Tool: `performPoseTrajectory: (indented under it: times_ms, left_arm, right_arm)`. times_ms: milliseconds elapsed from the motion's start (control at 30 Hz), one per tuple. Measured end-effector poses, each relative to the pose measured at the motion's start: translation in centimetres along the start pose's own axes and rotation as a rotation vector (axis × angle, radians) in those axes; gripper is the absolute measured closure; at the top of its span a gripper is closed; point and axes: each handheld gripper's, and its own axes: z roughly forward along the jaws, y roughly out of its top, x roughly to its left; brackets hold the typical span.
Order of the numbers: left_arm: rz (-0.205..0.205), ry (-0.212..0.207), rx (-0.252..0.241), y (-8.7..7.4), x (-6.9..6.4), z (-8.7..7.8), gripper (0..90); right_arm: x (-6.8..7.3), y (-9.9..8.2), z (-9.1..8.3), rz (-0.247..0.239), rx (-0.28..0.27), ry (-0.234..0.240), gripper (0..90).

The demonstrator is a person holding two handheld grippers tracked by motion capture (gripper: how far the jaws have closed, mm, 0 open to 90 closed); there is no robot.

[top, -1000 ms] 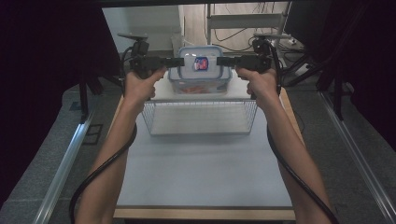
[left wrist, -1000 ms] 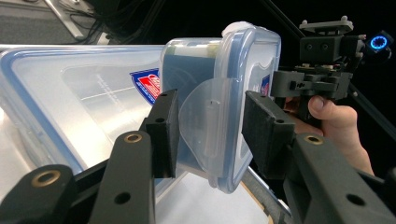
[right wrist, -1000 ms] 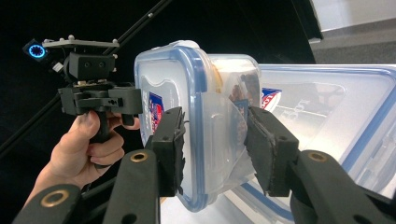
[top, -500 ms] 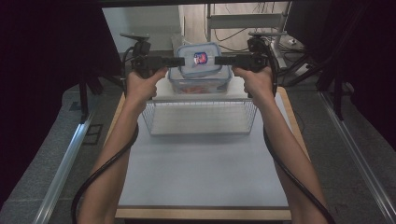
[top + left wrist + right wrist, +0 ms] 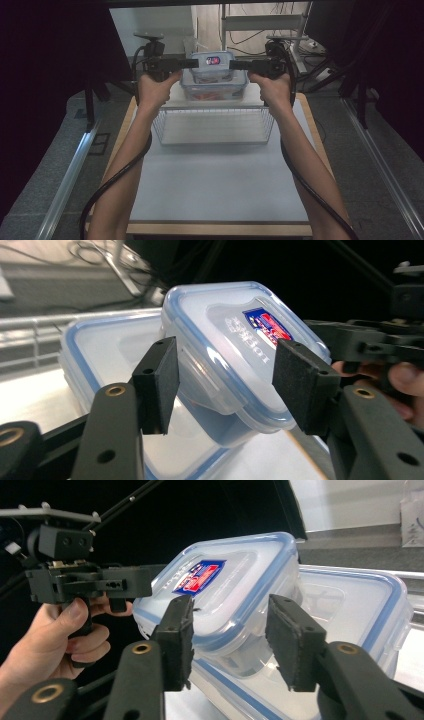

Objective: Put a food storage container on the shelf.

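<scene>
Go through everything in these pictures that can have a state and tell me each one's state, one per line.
Small clear plastic container with blue-rimmed lid and red-blue label: lid on, tilted, held between both grippers above the larger one.
Large clear plastic container with blue-rimmed lid: lid on, beneath the small one.
White wire basket: upright, empty.
Left hand-held gripper: jaws at the small container's side.
Right hand-held gripper: jaws at the opposite side.

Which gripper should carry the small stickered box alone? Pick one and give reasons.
Right, probably. The right gripper has the side wall of the small box squarely between its pads. The left gripper straddles a corner of it, so its hold looks likelier to slip.
</scene>
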Motion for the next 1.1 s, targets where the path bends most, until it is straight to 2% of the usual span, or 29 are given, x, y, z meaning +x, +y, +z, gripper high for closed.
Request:
performPoseTrajectory:
  times_ms: [133, 300, 433, 500, 567, 633, 733, 867, 1100]
  left_arm:
    - [0.082, 0.044, -0.016, -0.2, -0.8, -0.5, 39.9]
    - [0.169, 0.026, -0.061, -1.2, -1.9, -1.9, 44.7]
    - [0.263, 0.045, -0.055, -2.6, -2.7, -2.8, 60.8]
    - [0.287, 0.050, -0.035, -3.2, -2.8, -2.8, 72.0]
    - [0.307, 0.053, -0.007, -3.7, -2.8, -2.5, 82.0]
    - [0.317, 0.053, 0.018, -4.1, -2.7, -2.1, 87.4]
    - [0.320, 0.056, 0.036, -4.4, -2.5, -1.5, 89.5]
    - [0.311, 0.064, 0.040, -4.3, -2.3, -0.9, 89.6]
    - [0.281, 0.075, 0.047, -3.7, -2.1, -0.2, 88.7]
  right_arm:
    - [0.5, -0.1, -0.1, -0.057, -0.004, -0.014, 49.3]
    - [0.8, -0.6, -0.4, -0.139, -0.020, -0.027, 46.3]
    - [1.0, -1.3, -0.7, -0.201, -0.010, -0.036, 52.4]
    - [1.3, -1.7, -0.9, -0.237, 0.002, -0.071, 57.2]
    - [1.5, -2.2, -1.1, -0.267, 0.007, -0.100, 66.9]
    - [1.7, -2.7, -1.1, -0.293, 0.017, -0.116, 77.0]
    - [1.9, -3.2, -0.8, -0.316, 0.049, -0.096, 85.9]
    - [2.2, -3.5, -0.2, -0.344, 0.067, -0.100, 87.7]
    - [2.0, -3.3, 0.4, -0.317, 0.049, -0.117, 87.7]
